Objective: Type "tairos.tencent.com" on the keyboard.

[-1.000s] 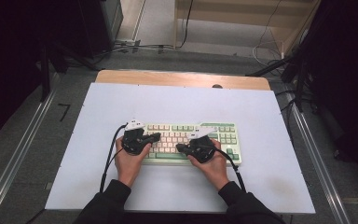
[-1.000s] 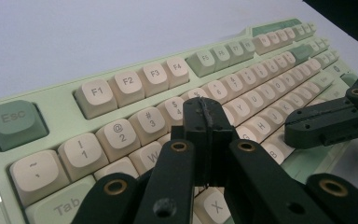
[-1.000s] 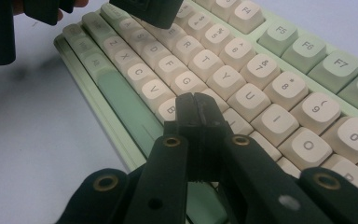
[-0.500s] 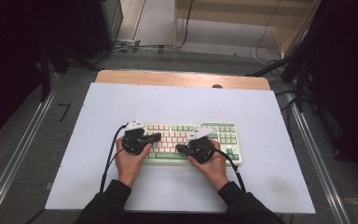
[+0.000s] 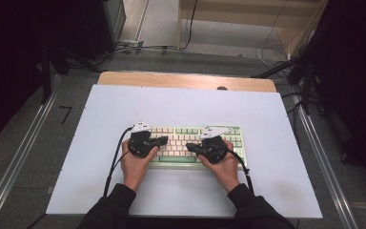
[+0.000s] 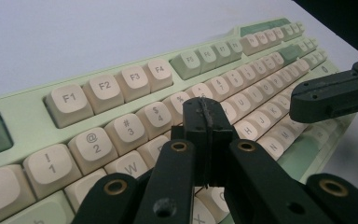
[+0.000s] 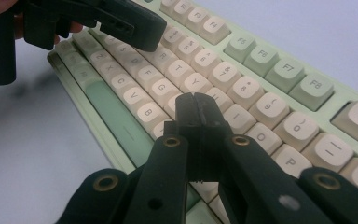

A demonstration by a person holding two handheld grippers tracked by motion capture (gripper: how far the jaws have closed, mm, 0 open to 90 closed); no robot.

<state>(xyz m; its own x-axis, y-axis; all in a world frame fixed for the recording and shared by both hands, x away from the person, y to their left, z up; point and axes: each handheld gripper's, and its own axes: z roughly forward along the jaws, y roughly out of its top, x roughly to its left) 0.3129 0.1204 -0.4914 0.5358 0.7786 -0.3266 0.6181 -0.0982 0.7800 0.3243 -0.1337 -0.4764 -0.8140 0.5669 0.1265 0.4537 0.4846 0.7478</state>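
A pale green keyboard [image 5: 193,143] with cream keys lies in the middle of the white table. My left gripper [image 5: 164,140] hovers low over its left half, jaws shut with nothing between them. In the left gripper view its tip [image 6: 206,109] sits above the number and letter rows of the keyboard [image 6: 121,84]. My right gripper [image 5: 189,146] points left over the middle letter keys, also shut and empty. In the right gripper view its tip [image 7: 196,105] hangs over the letter keys [image 7: 270,60], with the left gripper [image 7: 154,35] farther off.
The white table top [image 5: 124,105] has a wooden strip [image 5: 186,80] along its far edge. Metal rails [image 5: 24,157] run along both sides. Cables and dark stands crowd the floor beyond the table. The right gripper [image 6: 298,100] reaches in from the right of the left gripper view.
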